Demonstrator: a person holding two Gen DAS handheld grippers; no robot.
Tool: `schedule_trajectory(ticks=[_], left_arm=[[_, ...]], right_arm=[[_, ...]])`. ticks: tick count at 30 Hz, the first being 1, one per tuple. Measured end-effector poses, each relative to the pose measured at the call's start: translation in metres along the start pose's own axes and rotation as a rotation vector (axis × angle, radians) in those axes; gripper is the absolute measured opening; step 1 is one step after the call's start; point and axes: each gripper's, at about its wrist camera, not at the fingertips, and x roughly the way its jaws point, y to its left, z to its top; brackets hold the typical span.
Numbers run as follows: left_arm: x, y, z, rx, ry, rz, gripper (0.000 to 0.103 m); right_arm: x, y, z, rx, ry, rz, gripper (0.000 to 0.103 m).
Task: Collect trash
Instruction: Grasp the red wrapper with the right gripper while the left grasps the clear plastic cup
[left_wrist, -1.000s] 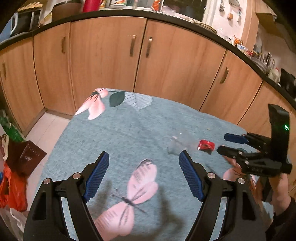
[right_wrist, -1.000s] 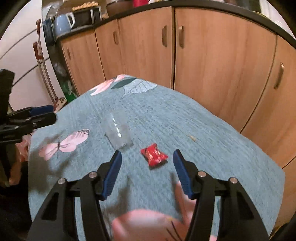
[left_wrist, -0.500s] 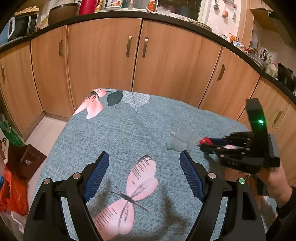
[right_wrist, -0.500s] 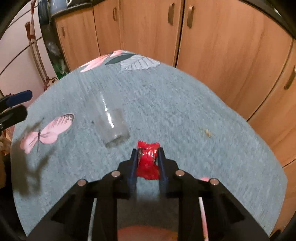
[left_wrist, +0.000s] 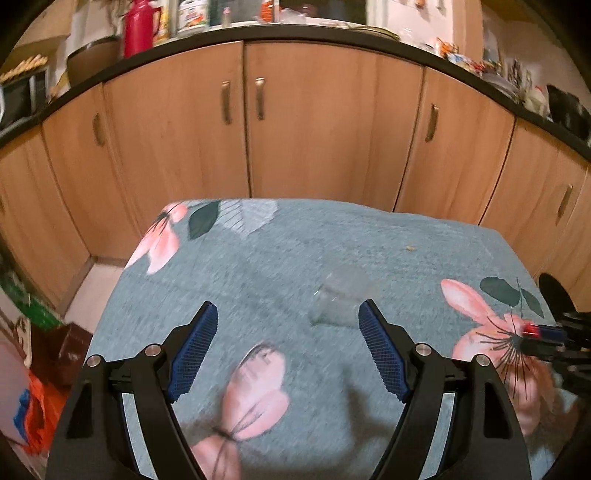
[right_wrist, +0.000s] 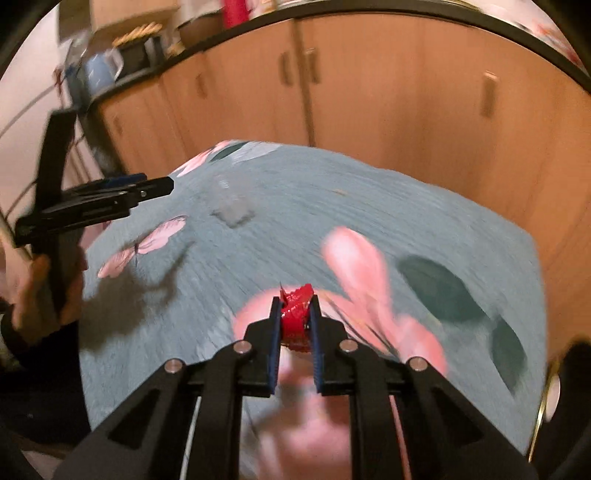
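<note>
Two grippers work over one table (left_wrist: 280, 258) draped in a grey-blue cloth printed with pink flowers and butterflies. The clear plastic cup (left_wrist: 338, 301) serves as the landmark: it lies on its side near the middle of the cloth, well in from every edge, with bare cloth all round it.

The left gripper (left_wrist: 286, 347) hovers just on the near side of the cup with its blue pads spread wide and nothing between them; the cup sits just beyond its right finger (left_wrist: 380, 350).

The right gripper (right_wrist: 295, 317) is well to the right of the cup and nearer the camera side, its jaws clamped on a red candy wrapper (right_wrist: 295, 314) held clear above a pink flower print.

Beyond the cup the cloth runs to the table's far edge, and close behind that stand wooden cabinet doors (left_wrist: 314, 122) under a dark countertop. Left of the cup, past the table's left edge, floor and bags (left_wrist: 40, 402) show.
</note>
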Motion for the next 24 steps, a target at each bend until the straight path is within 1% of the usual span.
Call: schedule_trajectory(ticks=[4, 7, 10, 12, 14, 15, 16, 17, 18, 21, 24], left_arm=[[0.012, -0.024, 0.009, 0.044, -0.004, -0.013, 0.075], [0.021, -0.042, 0.013, 0.083, -0.001, -0.014, 0.075], [0.036, -0.056, 0.014, 0.12, 0.021, -0.028, 0.075], [0.05, -0.062, 0.014, 0.153, 0.06, -0.037, 0.075], [0.074, -0.064, 0.01, 0.184, 0.15, -0.022, 0.075], [0.084, -0.062, 0.006, 0.185, 0.188, -0.016, 0.067], [0.091, -0.059, 0.003, 0.174, 0.211, -0.012, 0.045], [0.095, -0.054, 0.0, 0.154, 0.222, -0.015, 0.045], [0.092, -0.047, -0.001, 0.118, 0.198, -0.044, 0.044], [0.089, -0.03, -0.003, 0.049, 0.175, -0.067, 0.044], [0.081, -0.015, -0.003, -0.025, 0.154, -0.07, 0.044]], right_arm=[[-0.026, -0.03, -0.019, 0.082, -0.027, -0.036, 0.015], [-0.036, -0.04, -0.027, 0.11, -0.041, -0.05, 0.015], [-0.04, -0.045, -0.032, 0.124, -0.052, -0.046, 0.015], [-0.041, -0.048, -0.033, 0.129, -0.061, -0.038, 0.015], [-0.039, -0.047, -0.032, 0.135, -0.069, -0.028, 0.015], [-0.039, -0.048, -0.033, 0.14, -0.075, -0.022, 0.015], [-0.039, -0.049, -0.033, 0.143, -0.077, -0.02, 0.015], [-0.038, -0.05, -0.033, 0.148, -0.08, -0.016, 0.015], [-0.038, -0.052, -0.034, 0.156, -0.083, -0.013, 0.015], [-0.038, -0.056, -0.038, 0.173, -0.087, -0.01, 0.015], [-0.04, -0.06, -0.042, 0.187, -0.096, -0.01, 0.015]])
